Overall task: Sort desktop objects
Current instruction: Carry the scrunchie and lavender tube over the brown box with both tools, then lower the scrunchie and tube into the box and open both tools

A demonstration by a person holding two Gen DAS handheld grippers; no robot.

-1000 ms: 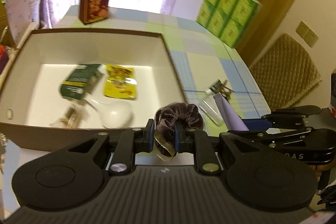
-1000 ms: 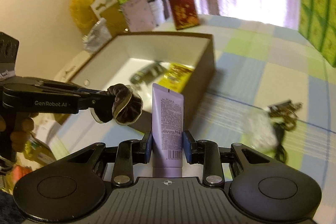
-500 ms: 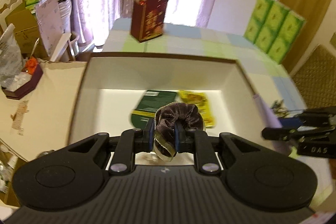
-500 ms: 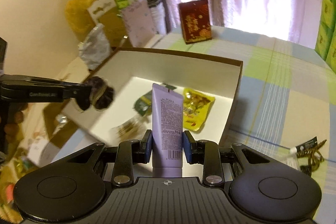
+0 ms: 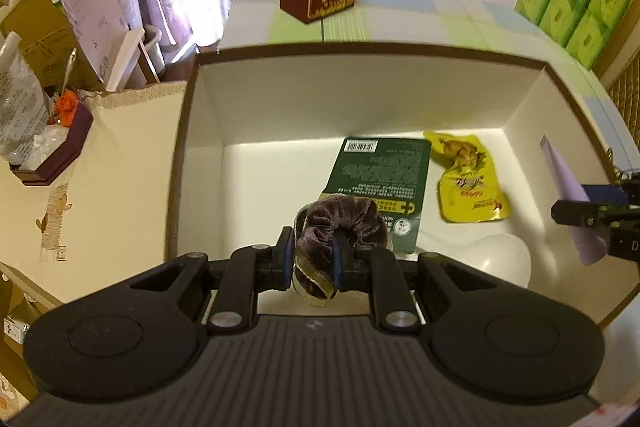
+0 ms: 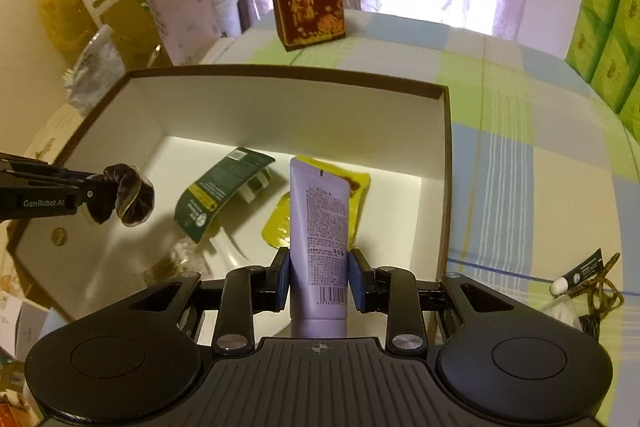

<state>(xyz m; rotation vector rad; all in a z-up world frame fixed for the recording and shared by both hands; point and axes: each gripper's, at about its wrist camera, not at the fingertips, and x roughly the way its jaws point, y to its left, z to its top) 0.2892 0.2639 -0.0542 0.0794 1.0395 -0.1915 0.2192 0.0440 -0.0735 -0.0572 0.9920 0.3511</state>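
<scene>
Left tongs [image 5: 311,259] pinch velvety scrunchie [image 5: 340,217]; right tongs [image 6: 319,279] pinch flat (lilac) tube [image 6: 319,227].

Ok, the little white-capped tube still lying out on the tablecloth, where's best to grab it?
Probably across the dark body of the small tube, coming from above. It lies flat on the tablecloth, and its far end sits by a tangled cord, so stay nearer the white cap.

Left gripper [image 5: 312,263] and scrunchie [image 5: 340,223] hide the green packet's [image 5: 376,179] near edge. Lavender tube [image 6: 319,227] covers the yellow pouch's [image 6: 360,183] middle. The spoon's [image 5: 504,259] handle is hidden.
</scene>
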